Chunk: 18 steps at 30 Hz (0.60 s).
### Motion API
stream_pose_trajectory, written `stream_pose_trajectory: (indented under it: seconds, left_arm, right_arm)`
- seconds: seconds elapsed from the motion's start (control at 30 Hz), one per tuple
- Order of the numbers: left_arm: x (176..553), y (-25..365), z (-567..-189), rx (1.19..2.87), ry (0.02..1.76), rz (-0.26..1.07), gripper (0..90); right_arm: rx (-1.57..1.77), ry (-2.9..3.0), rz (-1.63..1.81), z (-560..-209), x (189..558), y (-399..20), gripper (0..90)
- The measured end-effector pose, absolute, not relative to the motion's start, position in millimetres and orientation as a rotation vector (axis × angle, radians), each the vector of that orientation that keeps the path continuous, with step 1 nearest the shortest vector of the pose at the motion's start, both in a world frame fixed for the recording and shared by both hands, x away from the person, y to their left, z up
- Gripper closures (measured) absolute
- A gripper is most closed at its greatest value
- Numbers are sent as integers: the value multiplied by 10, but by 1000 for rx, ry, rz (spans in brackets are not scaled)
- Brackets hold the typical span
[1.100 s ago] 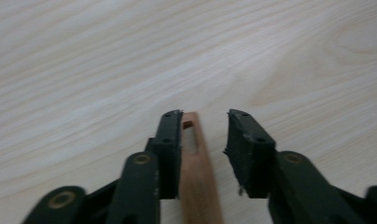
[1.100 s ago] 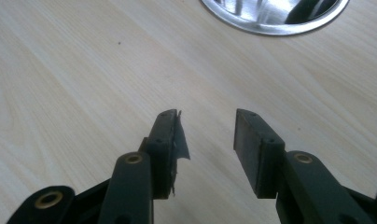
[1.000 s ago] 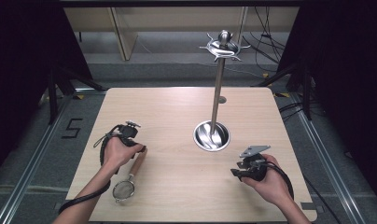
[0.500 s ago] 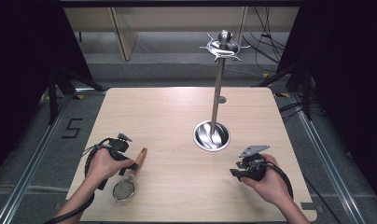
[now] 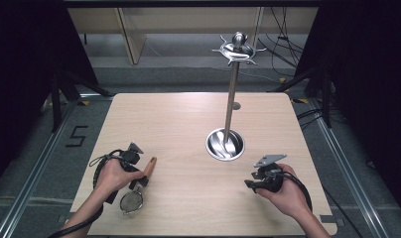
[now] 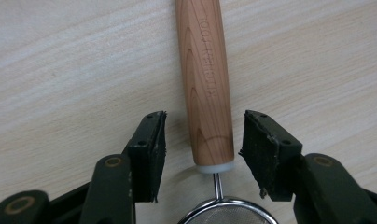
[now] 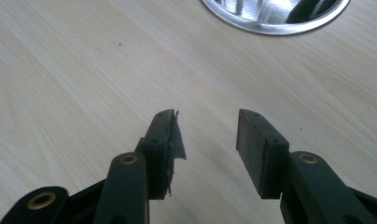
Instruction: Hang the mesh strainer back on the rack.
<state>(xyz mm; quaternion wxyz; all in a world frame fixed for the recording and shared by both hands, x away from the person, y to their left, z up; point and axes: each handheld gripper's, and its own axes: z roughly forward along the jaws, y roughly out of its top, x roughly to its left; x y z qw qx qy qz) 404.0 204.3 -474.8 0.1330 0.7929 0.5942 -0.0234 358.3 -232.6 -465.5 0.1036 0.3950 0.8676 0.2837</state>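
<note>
Left gripper view: a small strainer with a round wire-mesh bowl and a straight, light wooden handle is seen lying flat on the pale wooden table. The handle's lower end, just above its white collar, is bracketed by the left gripper. Its jaws have just been closing, yet a gap is left on each side of the handle, so nothing is gripped.

In the high view, the strainer is found near the table's front left corner, well apart from the tall steel utensil stand, whose round base sits right of the table's centre and whose hooked crown rises on a thin pole. The left gripper is held over the handle by the left hand.

The right gripper is held open over bare table, nothing between its jaws, with the stand's base rim just ahead.

For a sound grasp, the jaws are best kept centred on the handle and squared to it, then closed on the wood rather than on the thin wire neck, so the strainer is not rolled aside.
</note>
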Motion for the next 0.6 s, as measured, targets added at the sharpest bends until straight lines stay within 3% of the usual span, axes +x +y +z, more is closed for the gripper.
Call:
stream_pose_trajectory:
  seconds: [0.2, 0.47, 0.6]
  left_arm:
    - [4053, 2062, -4810, 2301, 1745, -113, 543]
    - [4049, 1996, -4804, 2372, 1707, -83, 658]
    - [4045, 1997, -4804, 2354, 1717, -73, 674]
  right_arm:
    - [1162, 2563, 832, -4661, 3575, -2298, 575]
    - [1156, 2569, 827, -4671, 3578, -2310, 575]
    - [1164, 2563, 829, -4677, 3576, -2305, 575]
